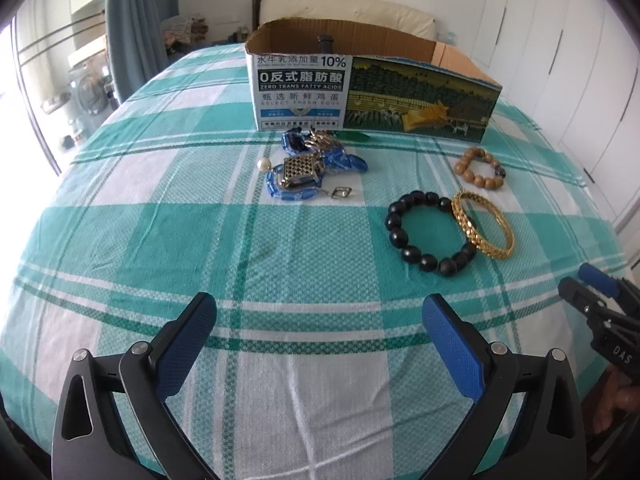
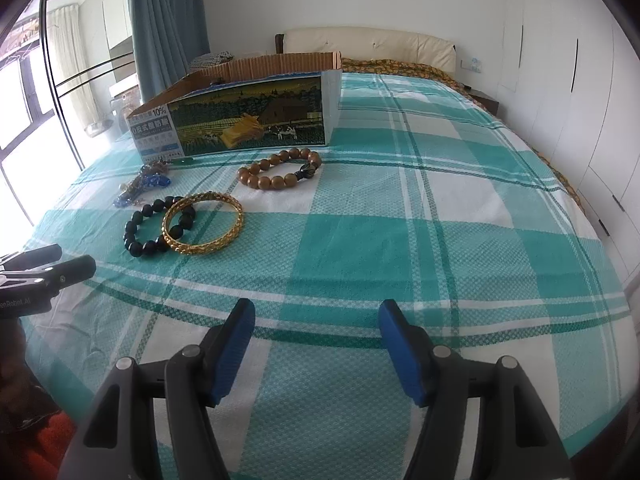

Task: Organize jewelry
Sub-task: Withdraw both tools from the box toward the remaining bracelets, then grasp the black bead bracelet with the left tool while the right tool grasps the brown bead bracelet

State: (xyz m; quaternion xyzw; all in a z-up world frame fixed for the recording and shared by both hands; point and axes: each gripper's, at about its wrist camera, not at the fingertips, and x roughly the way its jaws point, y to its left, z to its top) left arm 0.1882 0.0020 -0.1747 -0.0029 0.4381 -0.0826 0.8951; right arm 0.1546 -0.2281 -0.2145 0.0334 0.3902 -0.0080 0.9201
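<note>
Bracelets (image 1: pixel 448 232) lie on the bed ahead of both gaping, empty grippers (image 1: pixel 320 332) (image 2: pixel 316 344).

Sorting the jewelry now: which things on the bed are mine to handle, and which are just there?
Job: black bead bracelet, gold bangle, brown bead bracelet, blue tangled pile, pearl, cardboard box.
Just there: checked bedspread, headboard, curtain.

You get bright daylight from the window (image 2: pixel 24 92) at left, blown-out glare there, soft shadows, fisheye-bent dark corners.
</note>
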